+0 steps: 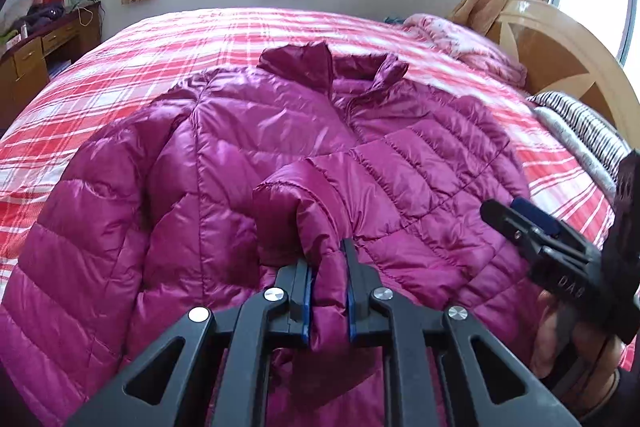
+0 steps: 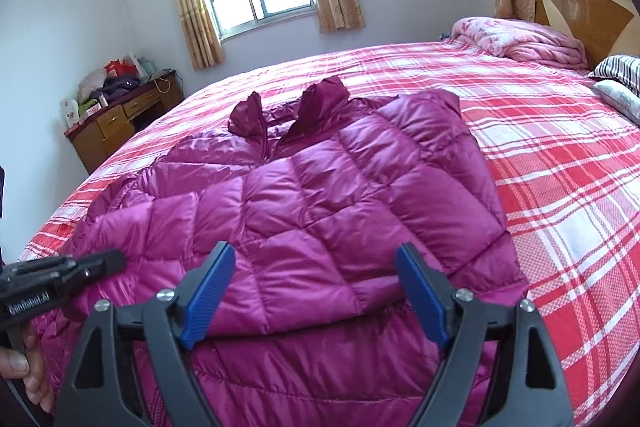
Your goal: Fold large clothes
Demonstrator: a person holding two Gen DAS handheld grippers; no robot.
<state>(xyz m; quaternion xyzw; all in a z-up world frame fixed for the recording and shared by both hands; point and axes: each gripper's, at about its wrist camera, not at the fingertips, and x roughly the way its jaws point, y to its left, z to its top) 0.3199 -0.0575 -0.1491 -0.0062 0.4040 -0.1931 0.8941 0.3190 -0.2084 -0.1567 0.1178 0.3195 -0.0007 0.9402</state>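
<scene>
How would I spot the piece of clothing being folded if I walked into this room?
Find the big bed with the red-and-white checked cover. Spread across its near half is a shiny magenta quilted puffer jacket, collar towards the window. It is the bed's only glossy, stitched-in-squares thing; the pink blanket by the headboard looks soft and pale.

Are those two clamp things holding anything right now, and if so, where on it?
The left hand-held gripper pinches the magenta puffer jacket by its sleeve cuff, which is folded over the body. The right hand-held gripper is open, holding nothing.

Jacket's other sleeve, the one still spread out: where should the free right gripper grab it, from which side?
Judgement: take the spread sleeve at its outer edge, coming in low from the bedspread side; the puffy quilting bunches easily. Right gripper hangs open.
</scene>
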